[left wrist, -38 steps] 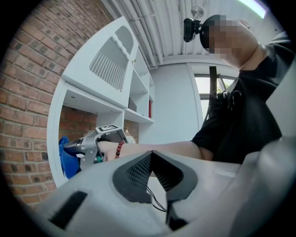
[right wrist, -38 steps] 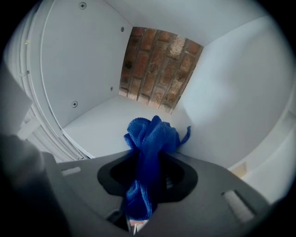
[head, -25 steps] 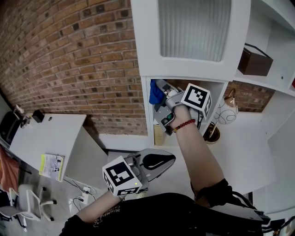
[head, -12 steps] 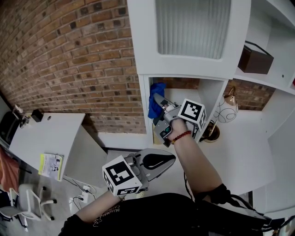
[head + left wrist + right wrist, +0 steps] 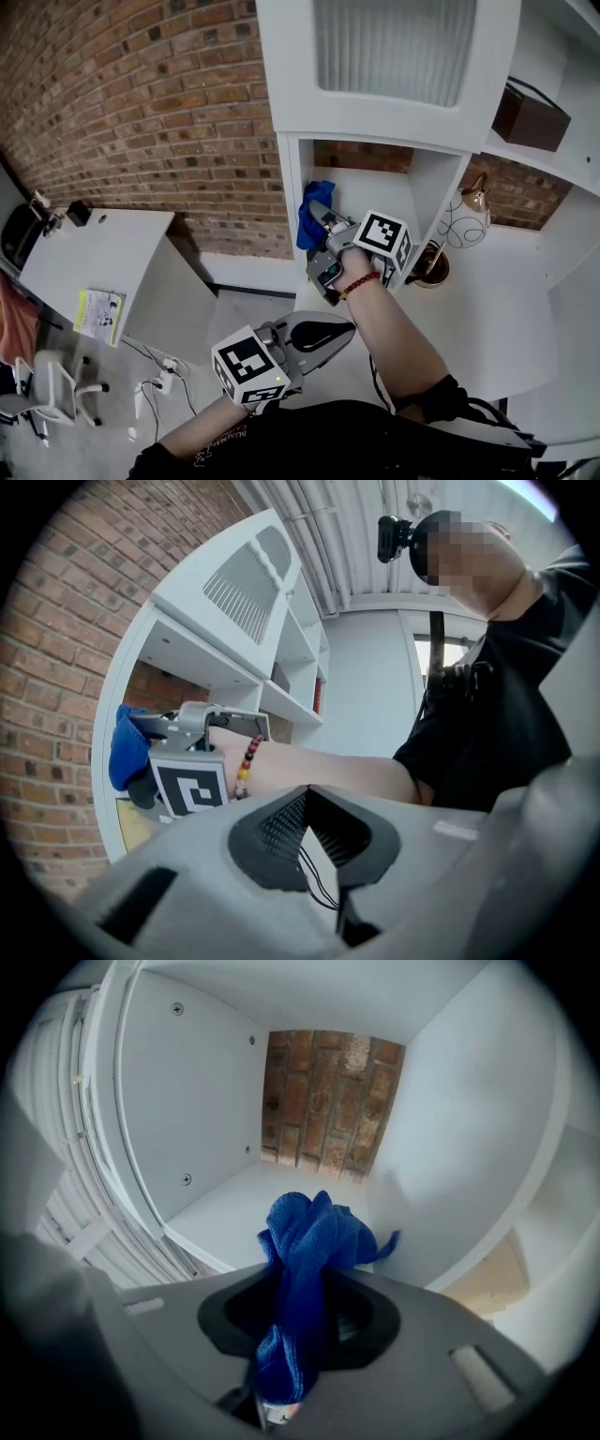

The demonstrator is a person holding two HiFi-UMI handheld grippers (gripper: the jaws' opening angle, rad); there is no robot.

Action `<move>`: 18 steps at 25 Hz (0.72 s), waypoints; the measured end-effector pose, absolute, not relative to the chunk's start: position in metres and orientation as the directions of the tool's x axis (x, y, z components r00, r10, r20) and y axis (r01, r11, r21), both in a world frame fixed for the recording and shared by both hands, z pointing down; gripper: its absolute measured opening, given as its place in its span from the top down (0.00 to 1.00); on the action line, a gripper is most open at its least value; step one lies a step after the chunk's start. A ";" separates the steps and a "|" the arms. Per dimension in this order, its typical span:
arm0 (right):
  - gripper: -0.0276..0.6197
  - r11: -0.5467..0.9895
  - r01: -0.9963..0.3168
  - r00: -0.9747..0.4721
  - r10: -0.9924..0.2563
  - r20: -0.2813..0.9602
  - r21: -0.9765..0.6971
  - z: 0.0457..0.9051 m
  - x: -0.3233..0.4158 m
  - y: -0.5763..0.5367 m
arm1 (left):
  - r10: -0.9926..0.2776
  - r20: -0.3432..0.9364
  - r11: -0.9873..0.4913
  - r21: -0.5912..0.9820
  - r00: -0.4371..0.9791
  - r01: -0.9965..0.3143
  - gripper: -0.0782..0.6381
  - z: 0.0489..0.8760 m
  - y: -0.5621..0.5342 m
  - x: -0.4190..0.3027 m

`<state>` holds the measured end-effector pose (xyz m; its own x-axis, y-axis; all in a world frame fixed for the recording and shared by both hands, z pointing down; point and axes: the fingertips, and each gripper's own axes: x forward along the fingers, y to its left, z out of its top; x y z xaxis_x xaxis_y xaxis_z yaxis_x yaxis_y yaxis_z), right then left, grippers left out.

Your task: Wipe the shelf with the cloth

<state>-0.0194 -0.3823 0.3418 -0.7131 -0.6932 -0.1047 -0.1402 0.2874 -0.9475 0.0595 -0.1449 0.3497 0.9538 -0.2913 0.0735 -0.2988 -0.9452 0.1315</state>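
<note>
A blue cloth [image 5: 312,212] hangs bunched from my right gripper [image 5: 319,214], which is shut on it at the front left edge of an open compartment of the white shelf [image 5: 370,192]. In the right gripper view the blue cloth [image 5: 308,1244] is pinched between the jaws of the right gripper [image 5: 300,1283], just above the front of the white compartment floor [image 5: 230,1206], with a brick back wall [image 5: 323,1101] behind. My left gripper [image 5: 349,326] hangs lower, away from the shelf, shut on nothing. The left gripper view shows the left gripper [image 5: 307,794] and, beyond it, the cloth [image 5: 126,747].
A ribbed glass cabinet door [image 5: 389,47] is above the compartment. To the right stand a brown box [image 5: 530,112], a gold jug [image 5: 476,195], a wire ornament [image 5: 457,227] and a brass bowl [image 5: 431,268]. A white desk [image 5: 94,267] with a booklet [image 5: 98,314] is at left by the brick wall [image 5: 141,122].
My right gripper has drawn back with the cloth from deeper in the compartment toward its front left edge. The left gripper has barely moved.
</note>
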 end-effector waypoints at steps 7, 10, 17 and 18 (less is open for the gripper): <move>0.81 0.234 -0.091 -0.781 -0.619 -0.077 -0.968 0.371 -0.019 -0.362 | -0.402 0.076 -0.898 0.164 0.913 -0.409 0.89 0.372 -0.125 0.073; 0.80 0.223 -0.074 -0.804 -0.590 -0.074 -0.972 0.379 -0.020 -0.345 | -0.449 0.085 -0.872 0.174 0.890 -0.457 0.89 0.374 -0.117 0.070; 0.80 0.217 -0.075 -0.836 -0.546 -0.057 -0.973 0.392 -0.006 -0.301 | -0.459 0.078 -0.867 0.180 0.885 -0.465 0.89 0.369 -0.092 0.080; 0.80 0.217 -0.076 -0.835 -0.547 -0.057 -0.973 0.393 -0.001 -0.294 | -0.450 0.078 -0.871 0.183 0.890 -0.456 0.89 0.370 -0.087 0.083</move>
